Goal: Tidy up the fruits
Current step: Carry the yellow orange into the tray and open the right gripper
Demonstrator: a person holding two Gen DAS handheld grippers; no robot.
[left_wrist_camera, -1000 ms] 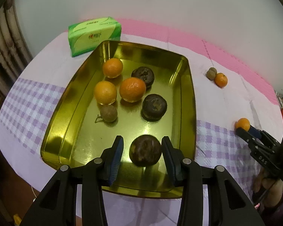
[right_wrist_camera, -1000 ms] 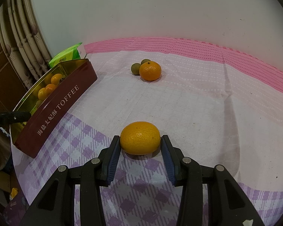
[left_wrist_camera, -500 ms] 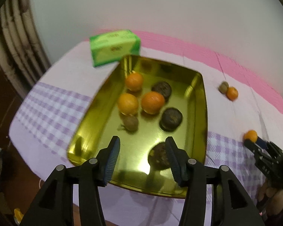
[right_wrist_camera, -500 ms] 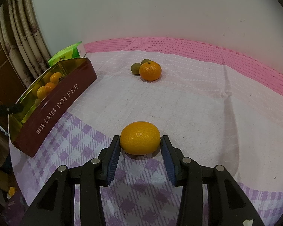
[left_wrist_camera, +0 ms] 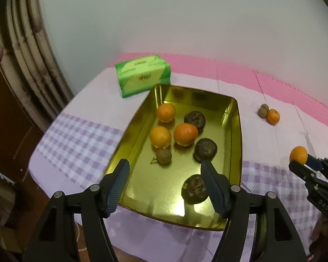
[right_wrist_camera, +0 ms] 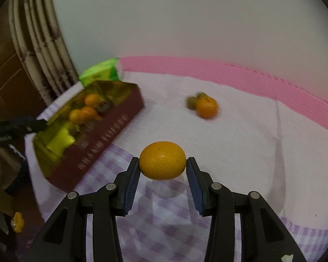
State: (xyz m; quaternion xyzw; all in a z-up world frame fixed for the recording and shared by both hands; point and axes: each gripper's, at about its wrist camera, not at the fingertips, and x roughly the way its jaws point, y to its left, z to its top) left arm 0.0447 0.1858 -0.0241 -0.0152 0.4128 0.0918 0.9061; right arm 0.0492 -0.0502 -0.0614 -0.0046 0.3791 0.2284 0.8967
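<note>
The left hand-held gripper hangs above the near end of a gold tin tray, its jaws released and just widened with nothing pressed between them; a dark fruit lies on the tray floor below, beside the right finger. Farther into the tray sit a small brown fruit, a second dark fruit, two oranges side by side, then a third dark fruit and another orange near the far wall. The tray rests on a bench covered by a purple-checked cloth. Behind it stands a green tissue pack, close to the tray's far corner.

The right hand-held gripper is clenched on an orange fruit, lifted clear of the cloth with its shadow underneath. To the left, the tray shows its dark red outer wall. Beyond, near the pink border, a loose orange touches two small greenish-brown fruits, blurred in this view.
</note>
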